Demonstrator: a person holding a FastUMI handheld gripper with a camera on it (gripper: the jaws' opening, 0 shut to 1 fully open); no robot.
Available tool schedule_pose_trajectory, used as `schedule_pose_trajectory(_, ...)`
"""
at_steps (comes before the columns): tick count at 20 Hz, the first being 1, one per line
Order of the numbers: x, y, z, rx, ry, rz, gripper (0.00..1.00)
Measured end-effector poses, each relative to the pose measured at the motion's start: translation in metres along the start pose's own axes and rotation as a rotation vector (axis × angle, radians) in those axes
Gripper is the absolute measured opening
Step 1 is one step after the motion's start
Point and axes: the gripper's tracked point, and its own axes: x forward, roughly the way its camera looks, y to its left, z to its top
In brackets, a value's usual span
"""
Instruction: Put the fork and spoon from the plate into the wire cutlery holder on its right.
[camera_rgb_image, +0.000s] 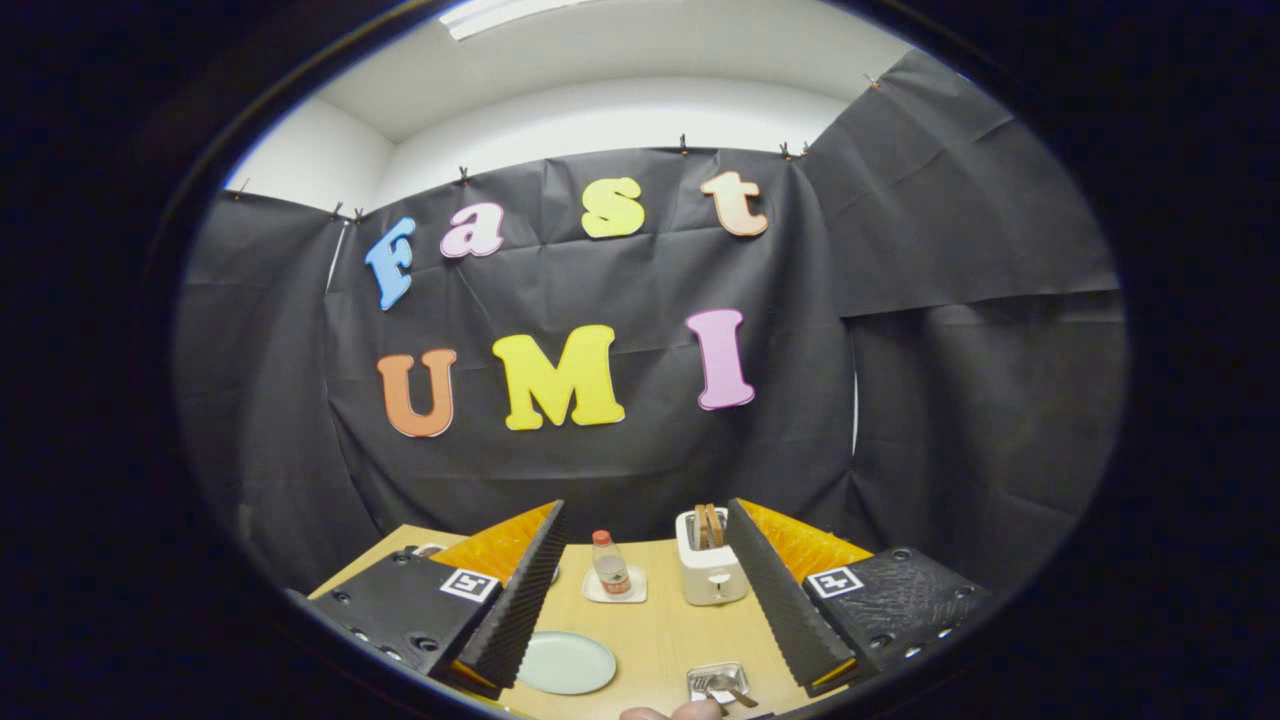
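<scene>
Nearest, at the table's (660, 630) close edge, a person's fingertips (672, 713) show just at 7 o'clock of a small shiny tray (718, 682). It holds what look like the fork (703, 686) and spoon (735, 692), crossed and lying flat. At the tray's 9 o'clock is a pale green plate (565, 662), bare as far as I can see. Whether the tray is the wire holder is too small to tell. The gripper (645, 505) hangs released, its fingers spread wide and grasping nothing, the plate and tray between them and low. In my judgement the pick calls for dipping the fingers steeply toward the cutlery and closing across one handle, not both, since flat metal will slip from a shallow pinch. Farther on, a bottle (610, 562) on a coaster (615, 592) stands at the tray's 11 o'clock, a white toaster (710, 575) with slices at 12. Keep the swing short of these.
</scene>
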Motion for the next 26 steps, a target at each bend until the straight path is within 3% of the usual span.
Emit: schedule_pose_trajectory(26, 0.019, 0.046, 0.016, -0.003, -0.019, 0.074, 0.96)
